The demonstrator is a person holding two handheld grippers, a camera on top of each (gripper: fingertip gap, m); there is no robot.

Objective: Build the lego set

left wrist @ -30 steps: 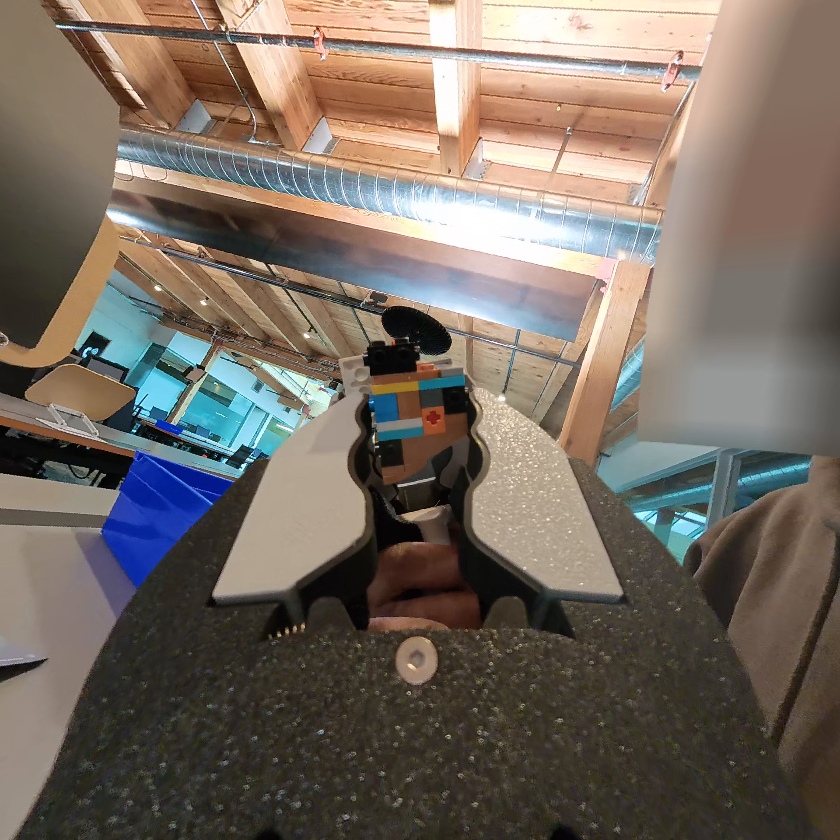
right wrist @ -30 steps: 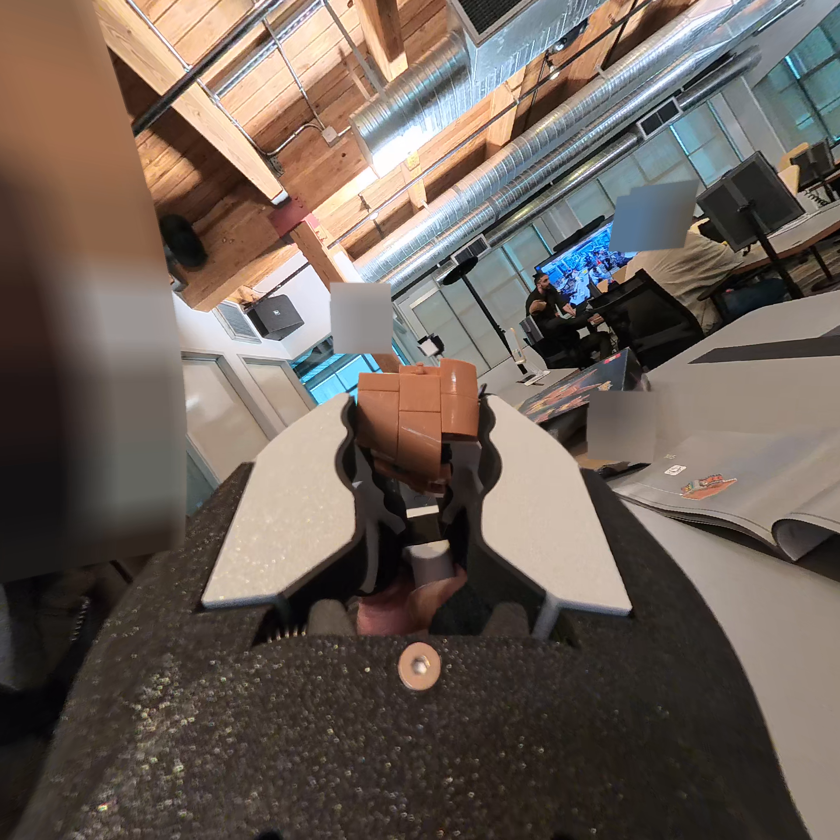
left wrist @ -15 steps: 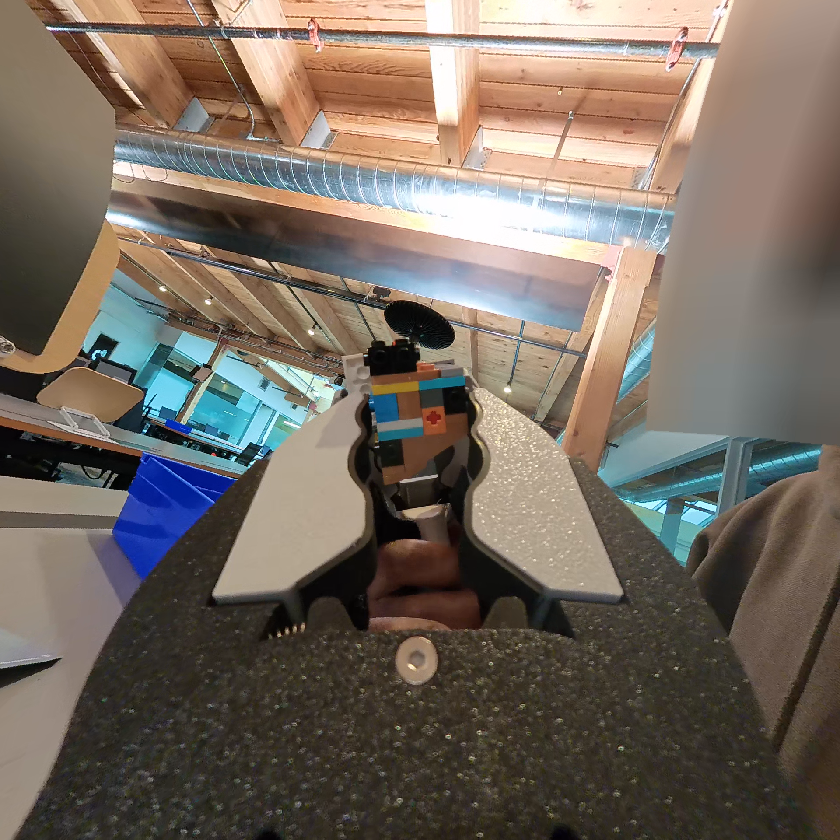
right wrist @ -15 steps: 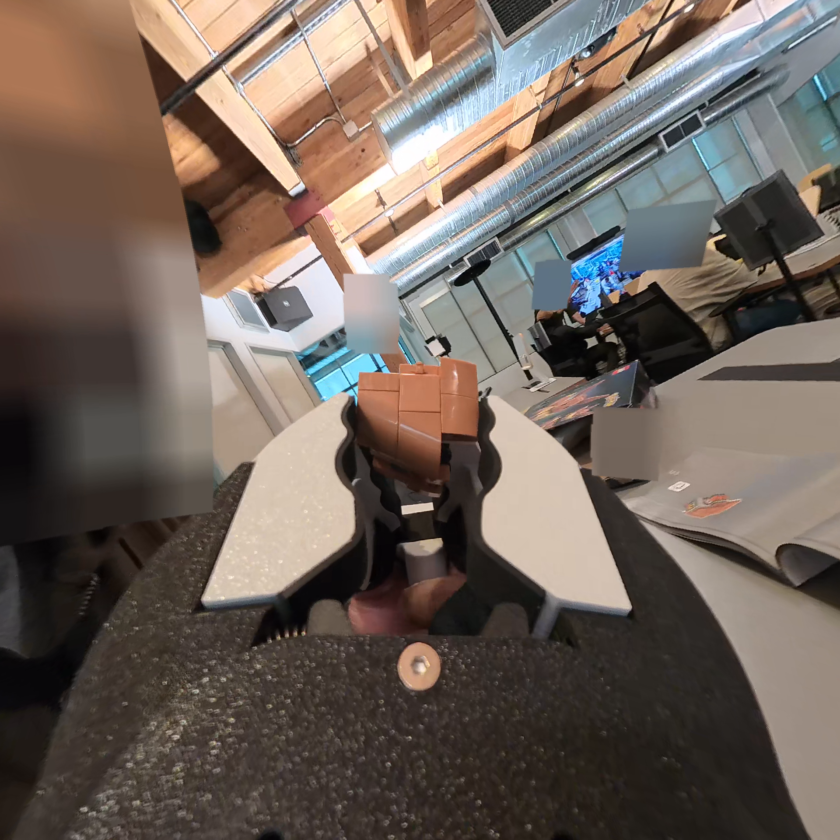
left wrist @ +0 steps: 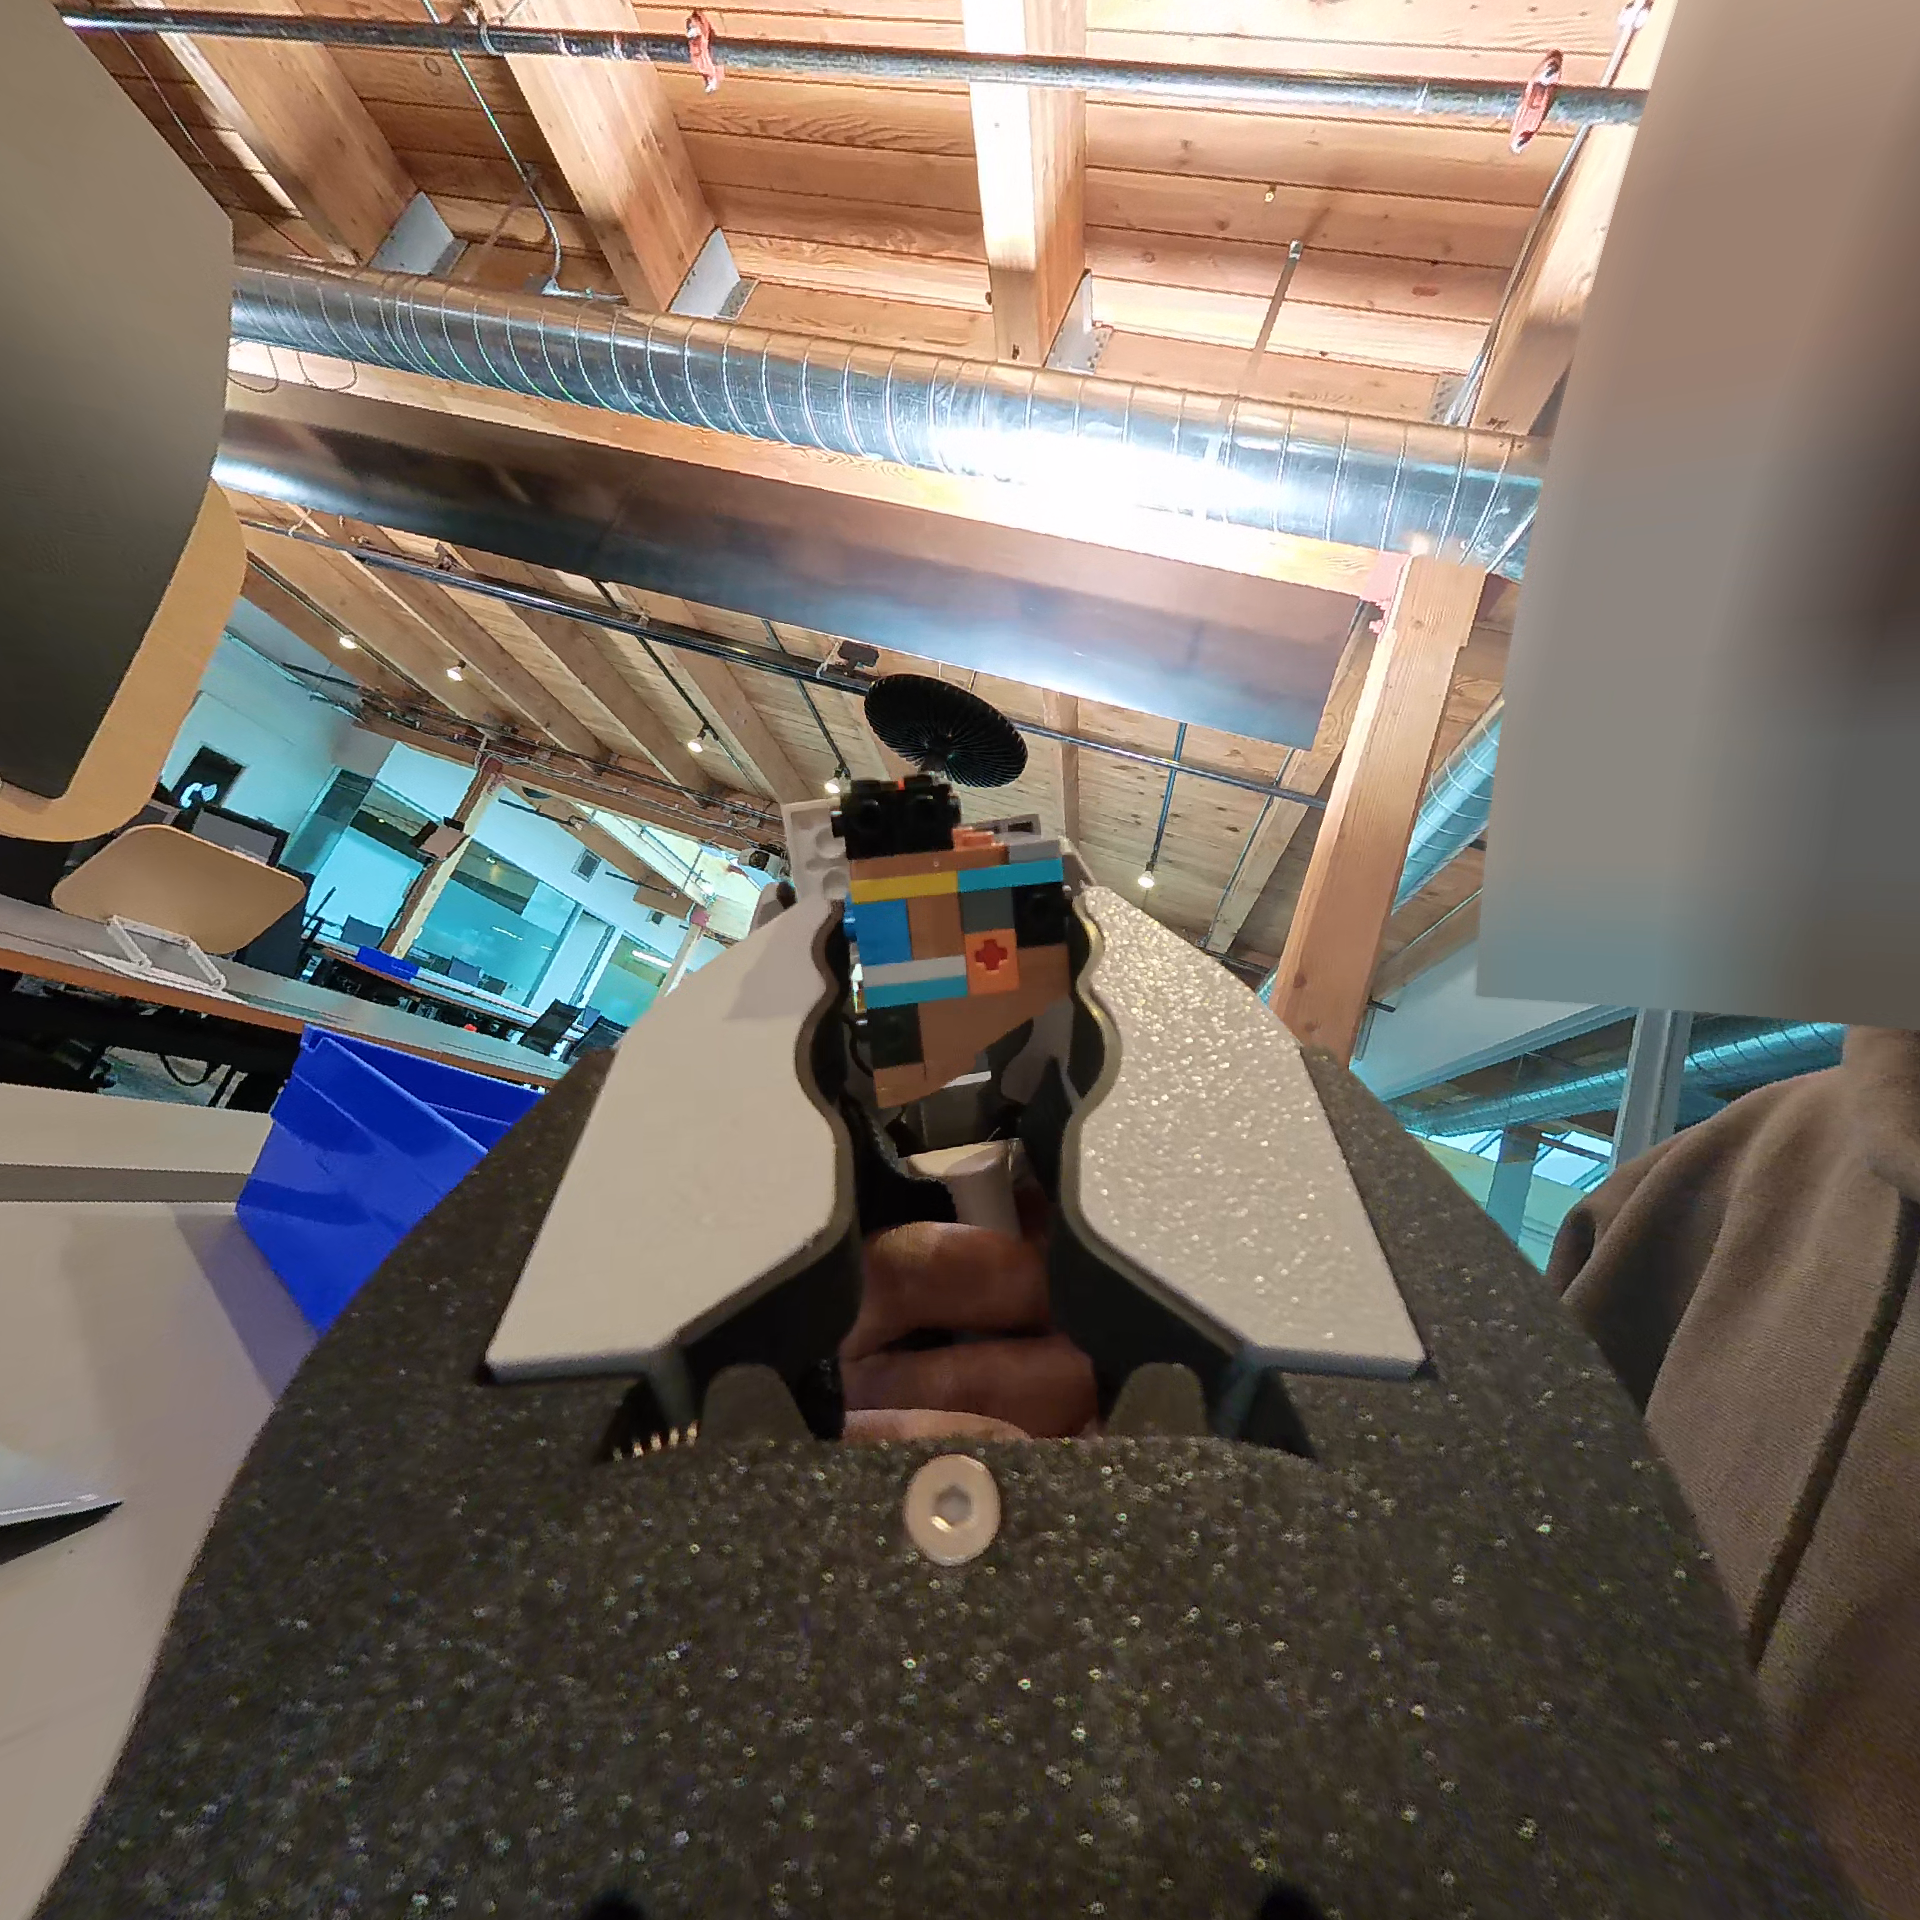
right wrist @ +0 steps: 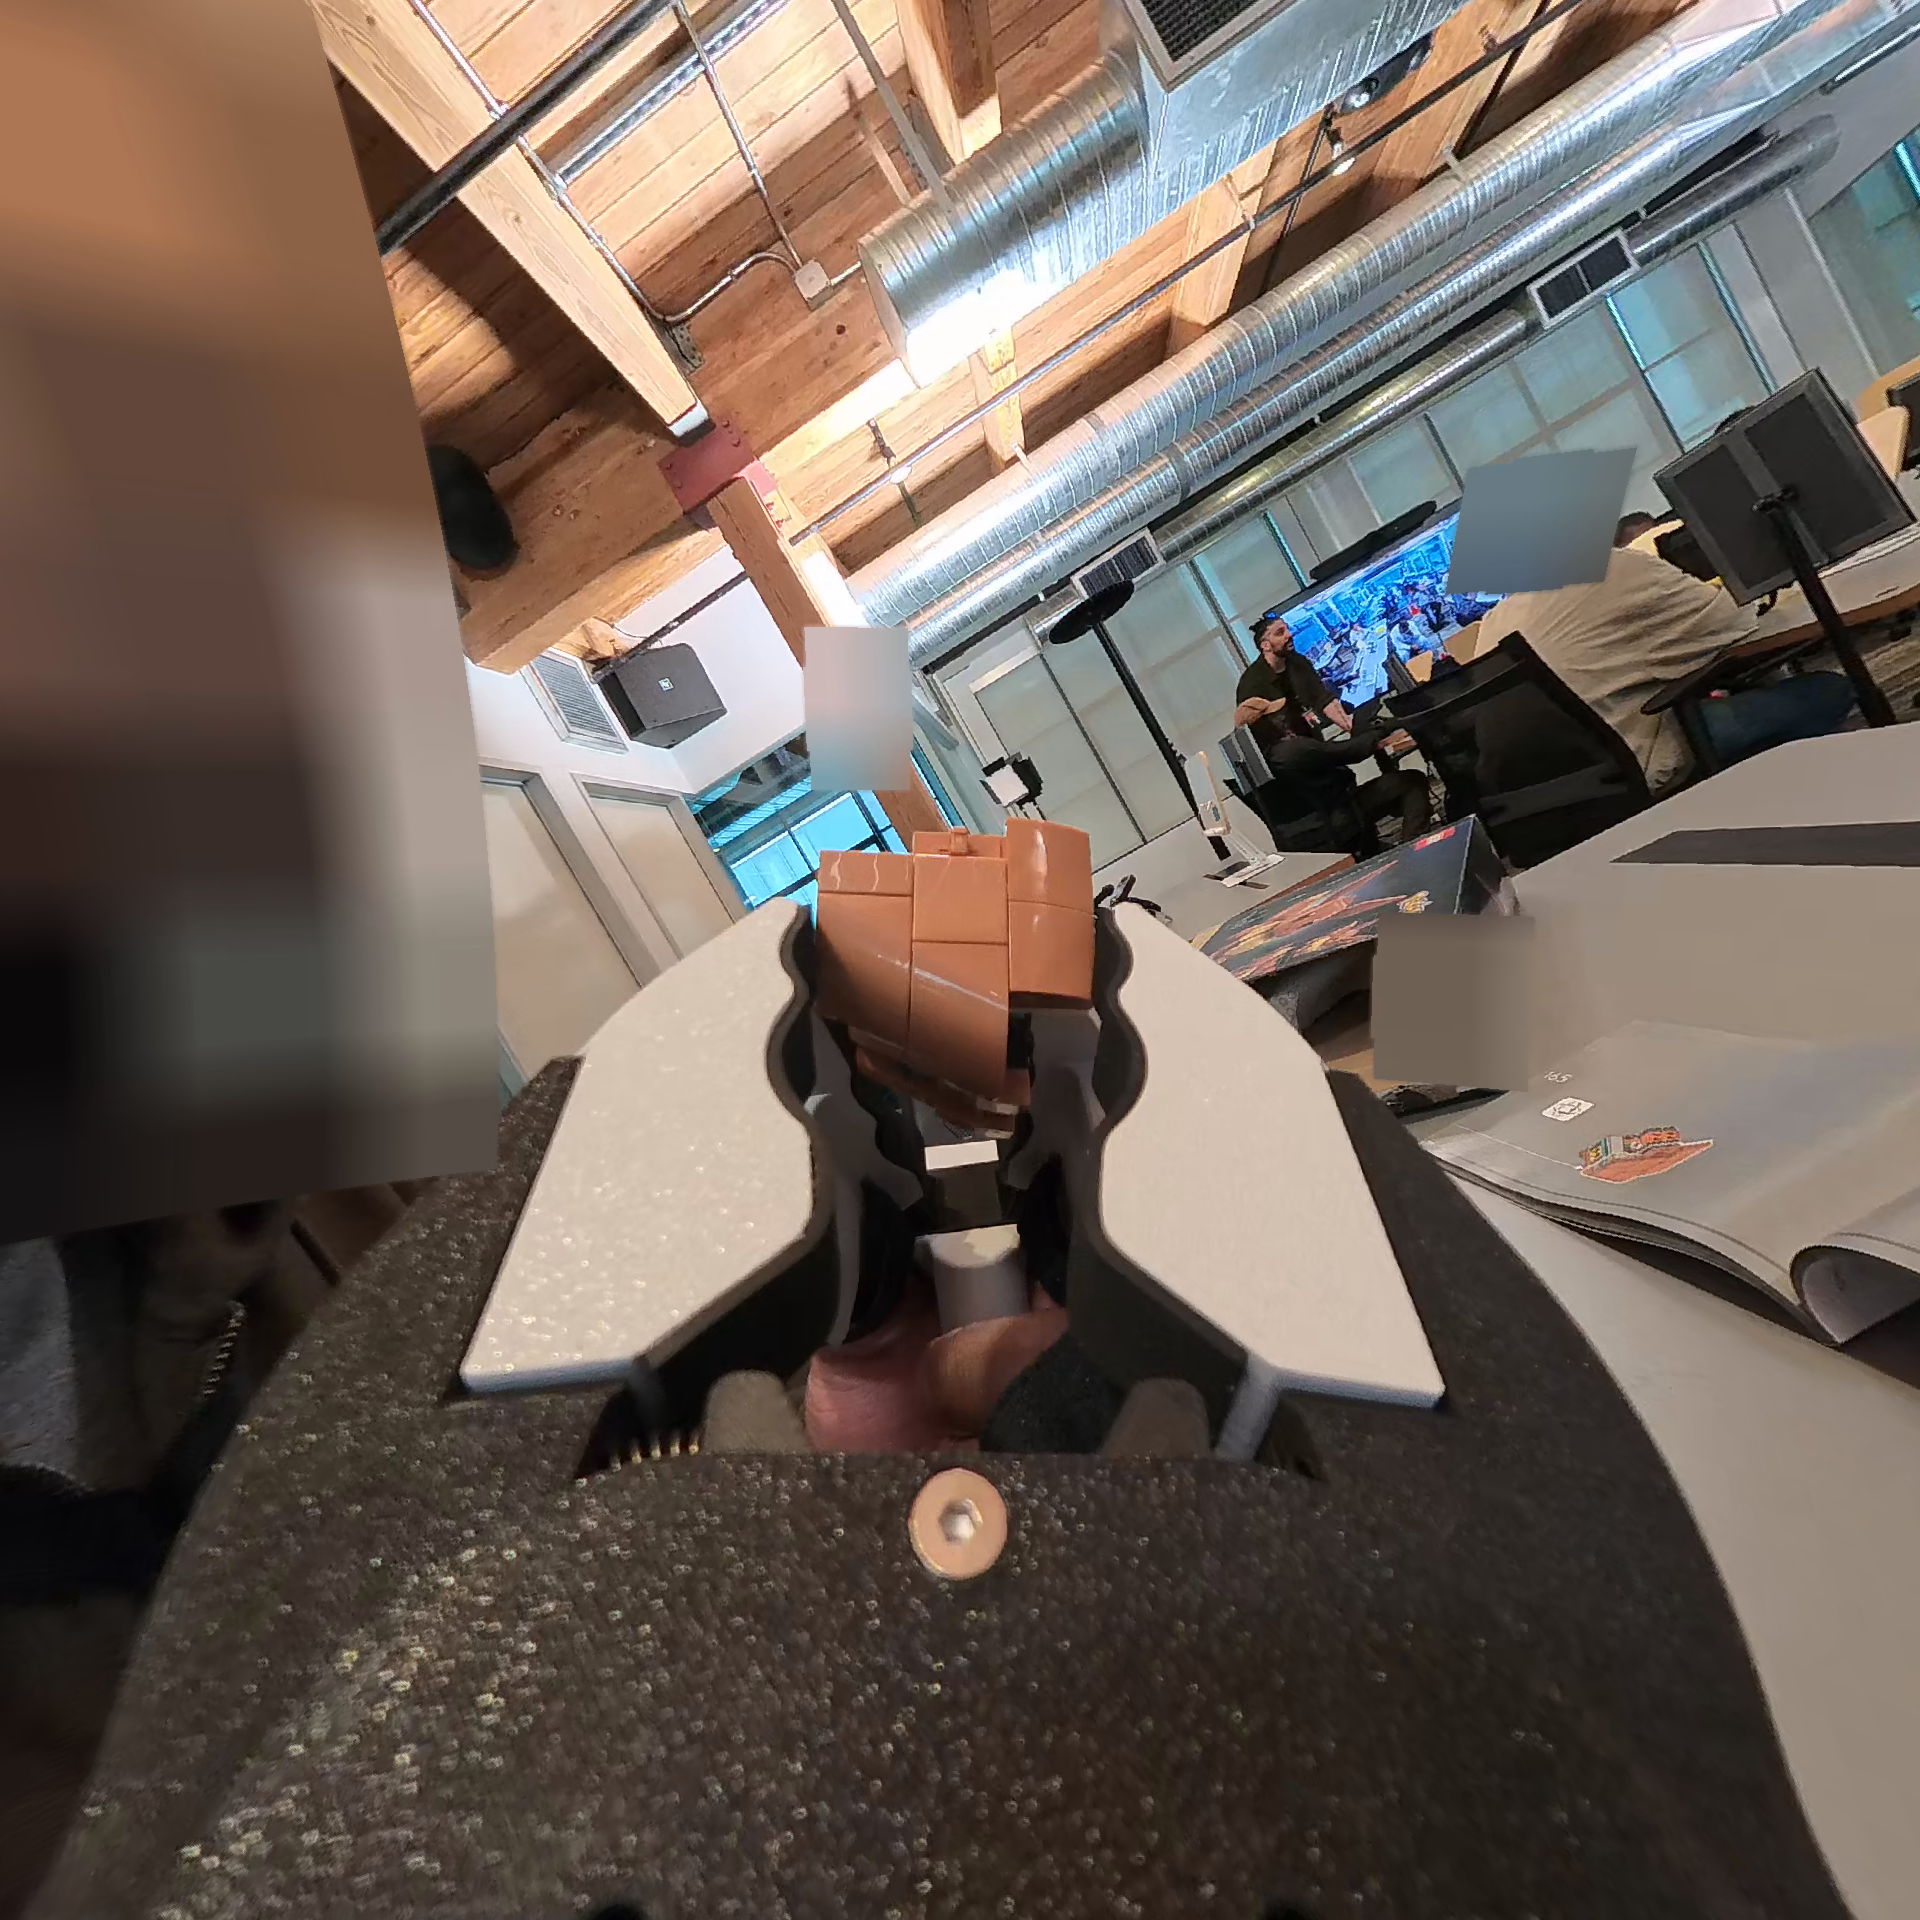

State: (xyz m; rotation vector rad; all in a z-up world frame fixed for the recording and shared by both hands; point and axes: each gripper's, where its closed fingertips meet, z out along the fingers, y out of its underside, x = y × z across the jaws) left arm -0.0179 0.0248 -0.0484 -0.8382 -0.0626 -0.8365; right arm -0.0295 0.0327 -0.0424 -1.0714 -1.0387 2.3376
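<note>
- While you hold both tools aloft, little has shifted: your left tool [left wrist: 956,966] stays pinched on the multicoloured brick assembly with a black dish [left wrist: 951,935].
- Your right tool [right wrist: 951,966] stays clamped on the brown curved-brick lump [right wrist: 951,945]; they're unjoined, so bring them together.

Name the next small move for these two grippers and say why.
Probably bring them toward each other. The left gripper is shut on a multicoloured lego piece, the right gripper on a brown lego piece, and neither view shows the other gripper.
</note>
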